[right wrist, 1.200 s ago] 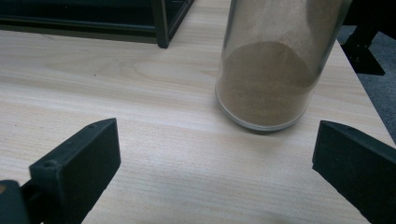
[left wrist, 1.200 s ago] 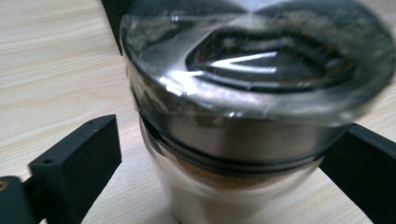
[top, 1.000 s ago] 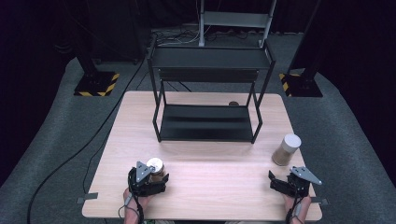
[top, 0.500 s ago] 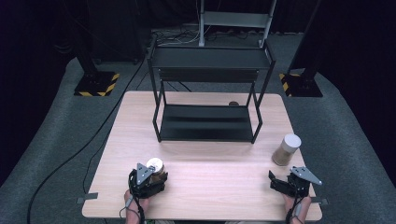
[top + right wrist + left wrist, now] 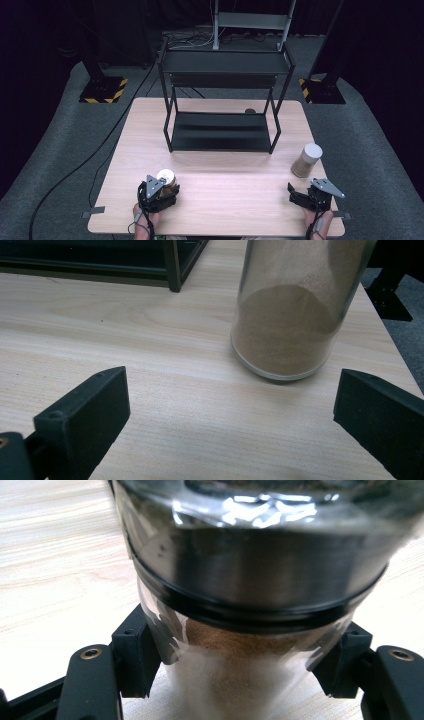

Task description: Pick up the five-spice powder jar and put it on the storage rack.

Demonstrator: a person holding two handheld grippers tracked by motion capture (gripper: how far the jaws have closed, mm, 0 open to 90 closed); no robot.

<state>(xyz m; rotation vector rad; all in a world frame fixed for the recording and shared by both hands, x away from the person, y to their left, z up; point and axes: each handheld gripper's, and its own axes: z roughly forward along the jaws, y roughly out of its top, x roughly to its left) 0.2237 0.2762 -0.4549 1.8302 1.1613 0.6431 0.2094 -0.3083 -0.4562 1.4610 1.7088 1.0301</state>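
Two clear jars of brown powder stand on the light wooden table (image 5: 220, 185), both upright with their long axes vertical and their lids pointing up. The first jar (image 5: 167, 178) stands at the near left, between the jaws of the left gripper (image 5: 159, 190). In the left gripper view this jar (image 5: 250, 605) is seen close up: clear wall, a dark band round the upper body, powder (image 5: 240, 650) settled in the lower part. The black pads (image 5: 131, 655) sit against the glass on both sides, so the jaws are narrowed onto the jar and hold it (base on the table or just lifted: cannot tell).

The second jar (image 5: 306, 160) has a white lid and stands near the right edge, just ahead of the right gripper (image 5: 302, 196) and apart from it. In the right gripper view that jar (image 5: 295, 310) stands clear of the tool, powder heaped to roughly a third of the visible height. The right gripper (image 5: 230, 415) has its jaws spread wide, with bare tabletop between them and nothing held.

A black two-tier metal shelf (image 5: 222, 105) stands at the far middle of the table, long side facing the person, both tiers bare. A small dark round mark (image 5: 250, 111) lies on the table behind its lower tier; too small to identify
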